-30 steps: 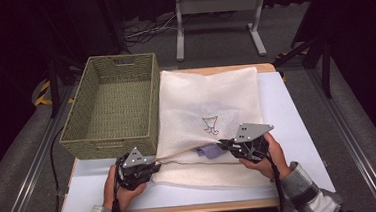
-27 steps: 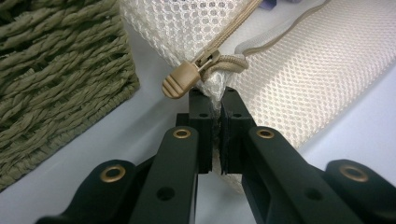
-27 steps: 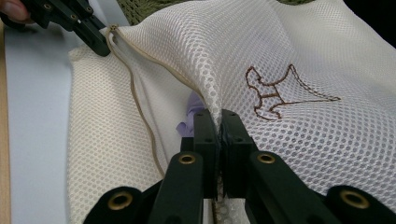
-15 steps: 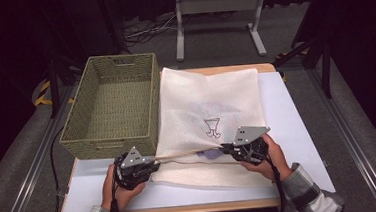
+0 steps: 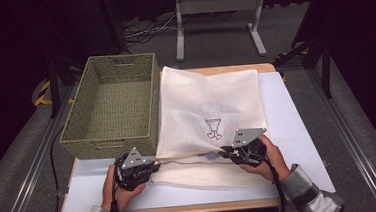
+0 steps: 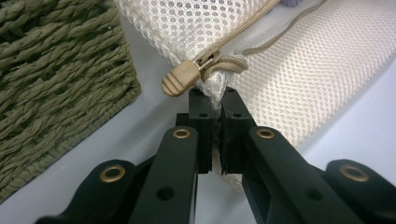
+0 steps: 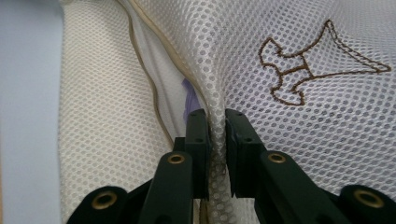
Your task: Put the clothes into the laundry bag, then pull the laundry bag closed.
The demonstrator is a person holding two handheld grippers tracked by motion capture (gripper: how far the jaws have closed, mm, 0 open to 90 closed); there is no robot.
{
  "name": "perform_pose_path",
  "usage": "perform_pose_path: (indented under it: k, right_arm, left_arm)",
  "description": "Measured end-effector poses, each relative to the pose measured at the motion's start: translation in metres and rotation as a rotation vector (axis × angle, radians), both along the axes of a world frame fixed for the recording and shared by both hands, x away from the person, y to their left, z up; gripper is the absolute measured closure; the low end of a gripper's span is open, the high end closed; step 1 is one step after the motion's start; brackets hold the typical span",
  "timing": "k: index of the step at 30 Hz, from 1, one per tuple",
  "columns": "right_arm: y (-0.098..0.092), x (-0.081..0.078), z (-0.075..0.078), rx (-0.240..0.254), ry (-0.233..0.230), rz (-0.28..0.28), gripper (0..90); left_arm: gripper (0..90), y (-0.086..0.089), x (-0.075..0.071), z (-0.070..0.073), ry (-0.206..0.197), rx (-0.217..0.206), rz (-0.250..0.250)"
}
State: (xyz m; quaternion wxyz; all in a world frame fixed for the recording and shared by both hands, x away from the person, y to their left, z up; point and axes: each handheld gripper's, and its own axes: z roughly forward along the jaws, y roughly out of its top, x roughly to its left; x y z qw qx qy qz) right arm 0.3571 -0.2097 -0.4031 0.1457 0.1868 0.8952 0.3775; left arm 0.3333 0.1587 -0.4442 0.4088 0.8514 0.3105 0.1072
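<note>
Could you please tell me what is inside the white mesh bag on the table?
Through the open zip edge of the mesh bag, a small patch of something pale purple shows inside. The mesh covers the rest, so what it is cannot be told.

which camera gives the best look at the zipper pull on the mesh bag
The left gripper view: the tan zipper pull sits large and sharp just above the jaws. The high view gives the mesh bag whole, the pull too small to tell.

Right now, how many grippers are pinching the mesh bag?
2. The left gripper pinches the mesh laundry bag at its zipper-pull corner; the right gripper pinches its upper layer beside the opening.
</note>
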Motion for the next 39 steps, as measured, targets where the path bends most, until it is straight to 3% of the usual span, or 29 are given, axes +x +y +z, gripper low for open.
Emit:
perform_pose_path:
  k: [4, 13, 30, 35, 39]
  right_arm:
    - [-0.001, 0.0, 0.0, 0.02, 0.01, 0.007, 74.3]
    - [-0.006, -0.004, 0.018, 0.086, -0.037, 0.005, 65.7]
    - [-0.02, -0.01, 0.041, 0.188, -0.117, -0.053, 65.0]
    - [-0.012, -0.01, 0.043, 0.223, -0.117, -0.075, 66.5]
    - [0.002, -0.009, 0.042, 0.221, -0.115, -0.054, 66.7]
  left_arm:
    - [86.0, -0.001, 0.0, 0.0, 0.003, 0.004, -0.001]
    - [86.0, -0.004, 0.002, 0.001, -0.016, 0.011, -0.014]
    - [85.6, -0.005, 0.001, 0.0, -0.029, 0.025, -0.006]
    - [85.1, -0.005, 0.001, 0.0, -0.034, 0.029, -0.004]
    - [85.1, -0.004, 0.001, 0.0, -0.031, 0.024, 0.0]
